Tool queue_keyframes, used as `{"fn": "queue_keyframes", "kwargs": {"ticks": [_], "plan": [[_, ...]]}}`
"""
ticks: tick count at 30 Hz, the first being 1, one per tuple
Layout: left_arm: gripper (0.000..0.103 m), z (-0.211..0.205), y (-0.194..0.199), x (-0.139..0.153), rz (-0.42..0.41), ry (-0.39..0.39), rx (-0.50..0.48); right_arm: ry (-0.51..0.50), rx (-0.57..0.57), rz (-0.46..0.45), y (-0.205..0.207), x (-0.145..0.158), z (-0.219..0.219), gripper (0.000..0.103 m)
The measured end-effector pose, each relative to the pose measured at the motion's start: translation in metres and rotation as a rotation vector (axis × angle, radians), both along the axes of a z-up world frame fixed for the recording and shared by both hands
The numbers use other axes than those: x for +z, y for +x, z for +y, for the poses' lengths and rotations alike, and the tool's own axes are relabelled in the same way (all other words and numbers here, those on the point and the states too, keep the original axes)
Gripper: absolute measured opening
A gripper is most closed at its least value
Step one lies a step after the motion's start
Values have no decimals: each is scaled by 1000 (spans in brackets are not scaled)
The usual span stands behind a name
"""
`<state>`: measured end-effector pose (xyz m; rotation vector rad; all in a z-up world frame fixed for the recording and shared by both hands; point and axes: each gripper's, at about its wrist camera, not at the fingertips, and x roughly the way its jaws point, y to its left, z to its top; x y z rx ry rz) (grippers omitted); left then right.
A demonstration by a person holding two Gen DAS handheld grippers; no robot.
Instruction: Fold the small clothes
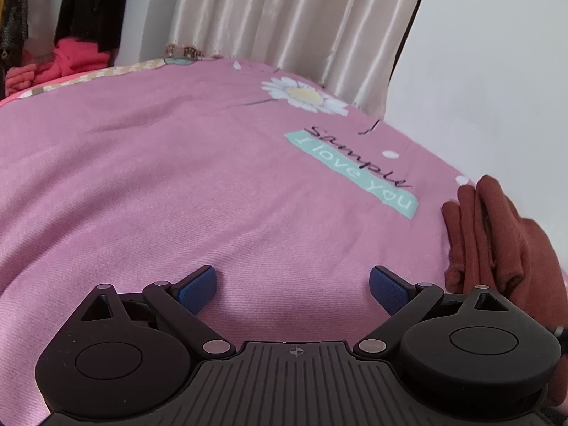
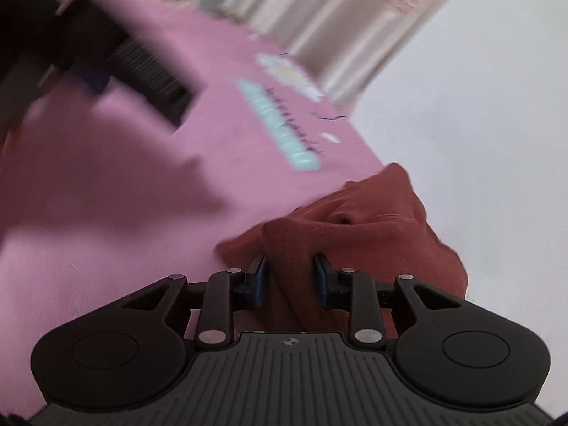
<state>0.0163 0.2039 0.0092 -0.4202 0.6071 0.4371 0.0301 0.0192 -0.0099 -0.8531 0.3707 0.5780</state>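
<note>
In the left wrist view, the left gripper (image 1: pixel 293 289) hangs with fingers spread over the pink bedsheet (image 1: pixel 177 184); the rust-red garment (image 1: pixel 497 234) lies bunched to their right, by the white wall (image 1: pixel 497 71). In the blurred right wrist view, the right gripper (image 2: pixel 290 277) pinches a fold of that garment (image 2: pixel 355 227) at the bed's edge, curtains (image 2: pixel 319 10) beyond.

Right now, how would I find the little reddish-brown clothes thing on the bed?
Find the big pink bedsheet with the white daisy and mint "I love you" label. Past that label, at the sheet's right edge by the white wall, lies the bunched rust-brown knit garment. Nothing else on the sheet is brown.
</note>
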Motion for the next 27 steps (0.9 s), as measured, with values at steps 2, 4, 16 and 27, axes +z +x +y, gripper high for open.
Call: {"fn": "queue_keyframes", "kwargs": {"ticks": [2,4,16,27], "plan": [[103,1,6,8,-2,-34,-57,31,-5,24,3,3,-2,32],[103,3,16,23,-27,-71,-136,55,-3,44,6,5,-3,32],[103,-100,187,63,201,29,-529,62,-11,-26,-9,-9,0,32],[103,-57,207,6,262,-190,-547,569,-75,449,18,67,-136,85]]}}
